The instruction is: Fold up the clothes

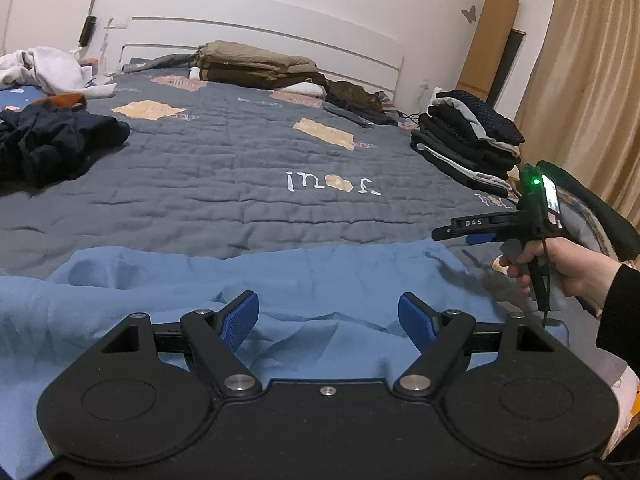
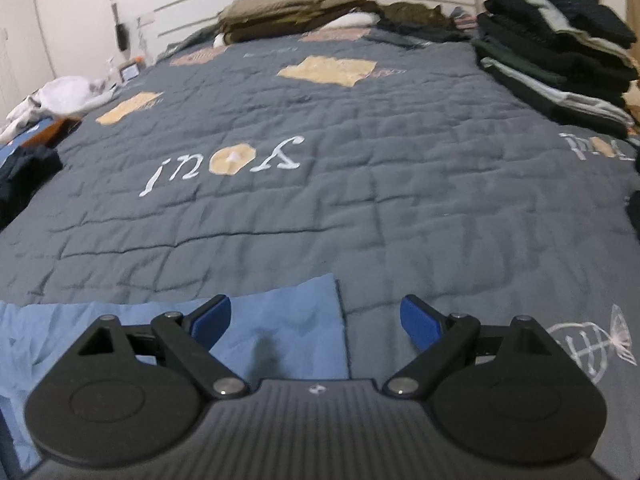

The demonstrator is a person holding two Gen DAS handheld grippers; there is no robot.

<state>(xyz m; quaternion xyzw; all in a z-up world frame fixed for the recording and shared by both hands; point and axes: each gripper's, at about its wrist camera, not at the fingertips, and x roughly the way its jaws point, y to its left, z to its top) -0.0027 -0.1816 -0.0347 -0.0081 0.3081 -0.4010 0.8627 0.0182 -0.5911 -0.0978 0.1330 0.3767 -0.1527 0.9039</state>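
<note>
Blue cloth [image 1: 280, 280] lies rumpled on the grey quilt [image 1: 224, 176] beneath both released tools, left [image 1: 328, 316] and right [image 2: 316, 320].

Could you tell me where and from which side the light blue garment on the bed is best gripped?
Probably the light blue garment at its far right corner, approached from the bare quilt side with the open right gripper: that edge lies flat and exposed.
</note>
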